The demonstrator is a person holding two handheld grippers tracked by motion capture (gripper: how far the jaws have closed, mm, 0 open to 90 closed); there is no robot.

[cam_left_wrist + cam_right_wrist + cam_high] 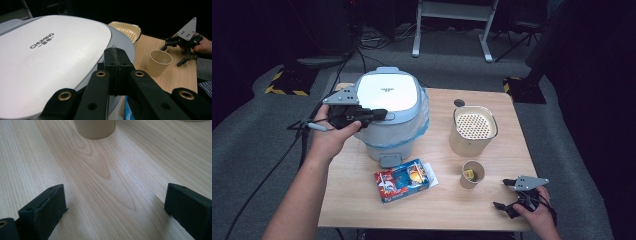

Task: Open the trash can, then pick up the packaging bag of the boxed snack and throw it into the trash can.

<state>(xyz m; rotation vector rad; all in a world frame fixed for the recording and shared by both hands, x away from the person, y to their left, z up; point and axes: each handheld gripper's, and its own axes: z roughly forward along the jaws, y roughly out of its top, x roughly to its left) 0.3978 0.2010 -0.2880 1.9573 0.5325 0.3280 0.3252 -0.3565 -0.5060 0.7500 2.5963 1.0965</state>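
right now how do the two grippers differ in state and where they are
The left gripper is shut, its jaws pressed together with nothing between them; the right gripper is open, jaws wide apart. The left gripper is raised beside the white lid of the appliance at the table's far left; the right gripper sits low over the bare wood table near its front right corner, short of the paper cup. Both are black and hand-held.

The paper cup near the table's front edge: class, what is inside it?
In the high view, the paper cup holds a small yellowish object low inside. What that object is cannot be told; the cup's wall hides the bottom around it.
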